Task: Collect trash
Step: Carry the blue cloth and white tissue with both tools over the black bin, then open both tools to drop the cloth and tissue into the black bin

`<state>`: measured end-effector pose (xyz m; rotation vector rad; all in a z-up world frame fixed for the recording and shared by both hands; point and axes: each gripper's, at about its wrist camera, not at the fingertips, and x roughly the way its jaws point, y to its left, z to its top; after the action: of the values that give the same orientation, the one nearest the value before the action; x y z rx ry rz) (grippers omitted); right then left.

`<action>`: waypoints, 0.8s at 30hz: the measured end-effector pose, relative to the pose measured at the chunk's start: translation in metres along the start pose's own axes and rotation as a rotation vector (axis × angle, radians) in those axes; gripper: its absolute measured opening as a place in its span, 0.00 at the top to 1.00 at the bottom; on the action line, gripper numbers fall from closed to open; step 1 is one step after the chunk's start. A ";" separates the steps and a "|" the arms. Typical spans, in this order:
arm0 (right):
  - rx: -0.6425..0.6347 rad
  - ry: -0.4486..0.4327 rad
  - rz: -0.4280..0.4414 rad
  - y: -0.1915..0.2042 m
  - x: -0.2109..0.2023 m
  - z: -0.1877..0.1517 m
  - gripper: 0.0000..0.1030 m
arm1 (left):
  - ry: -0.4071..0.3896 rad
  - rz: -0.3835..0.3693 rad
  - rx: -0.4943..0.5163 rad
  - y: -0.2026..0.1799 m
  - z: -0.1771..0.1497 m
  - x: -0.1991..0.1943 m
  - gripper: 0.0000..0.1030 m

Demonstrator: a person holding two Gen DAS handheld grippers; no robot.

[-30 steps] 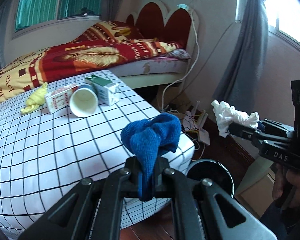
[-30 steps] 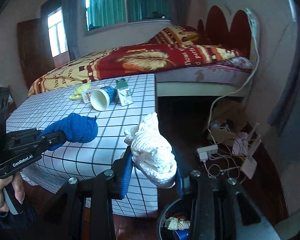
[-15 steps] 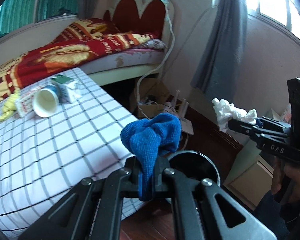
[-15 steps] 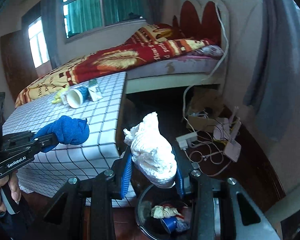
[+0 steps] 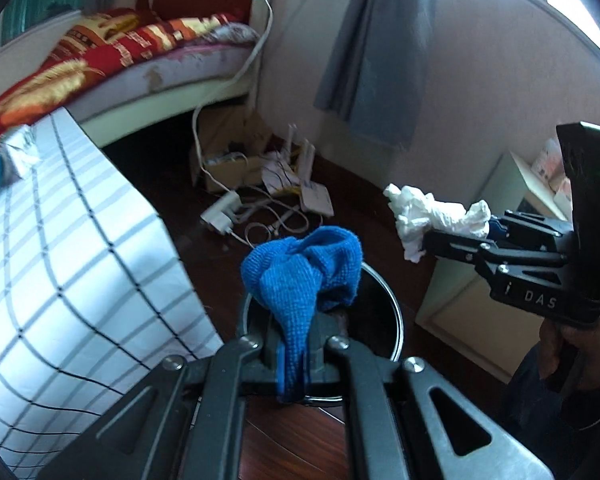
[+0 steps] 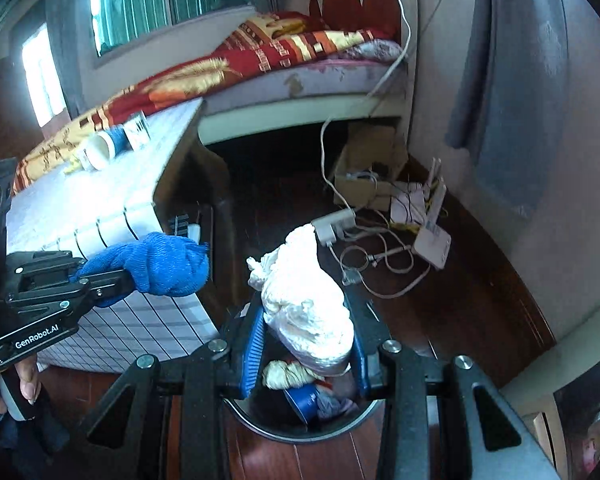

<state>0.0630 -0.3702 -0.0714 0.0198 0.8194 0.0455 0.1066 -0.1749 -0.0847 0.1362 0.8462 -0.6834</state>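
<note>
My left gripper (image 5: 296,350) is shut on a blue knitted cloth (image 5: 304,276) and holds it above the black round trash bin (image 5: 392,320) on the floor. It also shows in the right wrist view (image 6: 100,276) with the blue cloth (image 6: 168,264). My right gripper (image 6: 304,344) is shut on a crumpled white wad (image 6: 308,304) right over the bin (image 6: 340,426), which holds several bits of trash. In the left wrist view the right gripper (image 5: 452,236) holds the white wad (image 5: 428,212) to the right of the bin.
A table with a white checked cloth (image 5: 60,272) stands left of the bin; a paper cup (image 6: 100,148) and cartons (image 6: 138,132) lie on it. A bed (image 6: 280,60) is behind. Cables, a power strip (image 5: 222,214) and a router (image 6: 432,240) lie on the wooden floor. A white cabinet (image 5: 512,200) stands at right.
Both grippers have swung right and down, away from the table, to above the bin. Each keeps its hold on its cloth or wad.
</note>
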 end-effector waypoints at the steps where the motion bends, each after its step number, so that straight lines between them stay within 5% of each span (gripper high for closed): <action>1: 0.001 0.011 0.001 -0.003 0.003 -0.004 0.62 | 0.012 -0.005 0.001 -0.001 0.000 0.005 0.94; 18: -0.036 0.285 0.034 -0.019 0.099 -0.050 0.59 | 0.250 -0.059 -0.010 -0.008 -0.022 0.090 0.91; 19: -0.058 0.311 -0.005 -0.019 0.108 -0.054 0.52 | 0.264 -0.029 -0.022 -0.006 -0.024 0.096 0.75; 20: -0.061 0.333 -0.042 -0.020 0.116 -0.058 0.25 | 0.275 0.019 -0.023 -0.004 -0.026 0.100 0.41; 21: -0.049 0.350 -0.058 -0.024 0.121 -0.061 0.03 | 0.276 0.047 -0.024 -0.002 -0.027 0.102 0.25; 22: -0.039 0.370 -0.063 -0.027 0.125 -0.065 0.00 | 0.266 0.073 -0.029 0.001 -0.030 0.100 0.07; 24: -0.033 0.388 -0.091 -0.032 0.127 -0.069 0.00 | 0.247 0.116 -0.039 0.009 -0.037 0.092 0.05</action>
<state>0.0999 -0.3964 -0.2126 -0.0589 1.2067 -0.0246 0.1311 -0.1999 -0.1779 0.2361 1.0791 -0.5469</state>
